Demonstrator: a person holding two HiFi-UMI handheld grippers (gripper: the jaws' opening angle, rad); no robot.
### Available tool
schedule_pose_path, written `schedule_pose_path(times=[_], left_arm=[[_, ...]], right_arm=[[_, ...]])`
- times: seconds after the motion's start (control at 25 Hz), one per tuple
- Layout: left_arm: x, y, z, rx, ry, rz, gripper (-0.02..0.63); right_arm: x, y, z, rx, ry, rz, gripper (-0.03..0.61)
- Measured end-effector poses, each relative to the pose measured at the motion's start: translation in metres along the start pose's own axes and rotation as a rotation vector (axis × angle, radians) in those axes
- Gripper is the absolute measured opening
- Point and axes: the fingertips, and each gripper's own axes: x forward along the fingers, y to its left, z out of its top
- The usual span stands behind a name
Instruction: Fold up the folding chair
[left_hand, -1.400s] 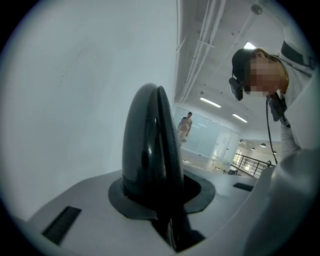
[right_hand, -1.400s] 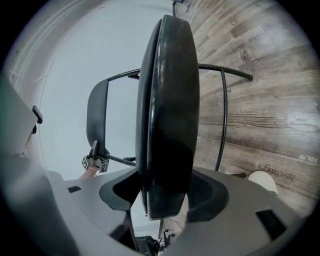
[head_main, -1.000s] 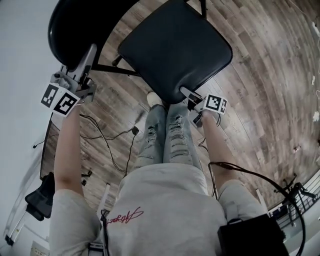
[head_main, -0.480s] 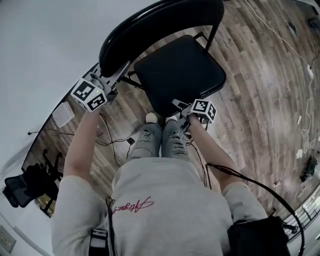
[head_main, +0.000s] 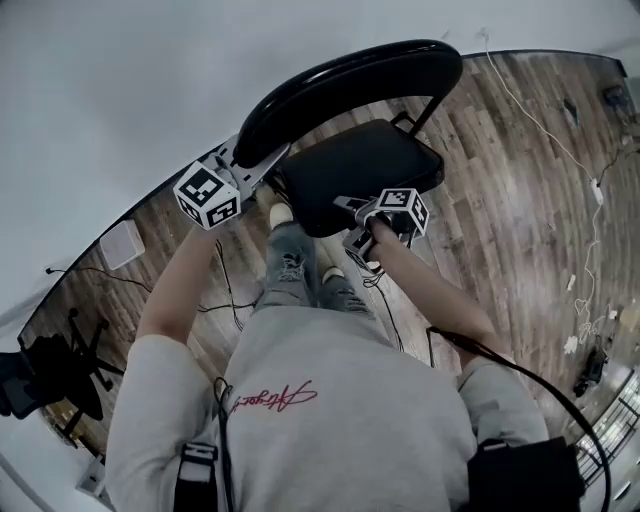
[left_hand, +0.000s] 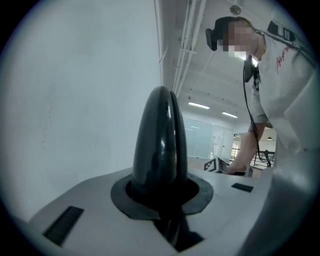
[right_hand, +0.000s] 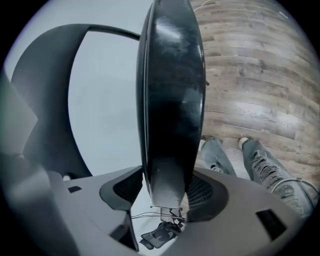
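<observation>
Head view first: find folding chair (head_main: 375, 160) at 12 o'clock from the torso, on wood floor (head_main: 520, 200), close to pale wall (head_main: 120, 80). Pinching backrest (head_main: 350, 80) at its 8 o'clock end with left gripper (head_main: 255, 165), jaws narrow, clamped on the rim. Checked in left gripper view: black edge wedged tight between the pads. Pinching seat (head_main: 330, 185) at its front edge, 6 o'clock side, with right gripper (head_main: 348, 207), jaws closed on the pad. Seen edge-on in right gripper view. Judging seat part-tilted, fold under way, not yet flat to backrest.

To do it well:
- Use left grip as anchor, hold backrest steady, no twisting.
- Swing seat front up toward 12 o'clock with the right, following the hinge arc; no forcing off-arc.
- Mind both pinches: thin rims, likely to slip if a wrist rolls.
- Watch shoe (head_main: 283, 214) at 6 o'clock of the frame; expect possible sliding on smooth floor.
- Stop once seat lies against backrest.
</observation>
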Motion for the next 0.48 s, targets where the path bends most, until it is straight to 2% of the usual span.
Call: schedule_pose_path(times=[0.24, 0.36, 0.48], left_arm=[[0.001, 0.043, 0.026, -0.009, -0.026, -0.036, 0.08], [0.002, 0.073, 0.031, -0.038, -0.022, -0.03, 0.08], [0.002, 0.101, 0.036, -0.06, -0.022, -0.017, 0.078]], right_arm=[[0.02, 0.127, 0.019, -0.102, -0.048, 0.094, 0.256], [0.033, 0.154, 0.028, -0.1, -0.088, 0.087, 0.256], [0.042, 0.176, 0.032, -0.104, -0.083, 0.099, 0.256]])
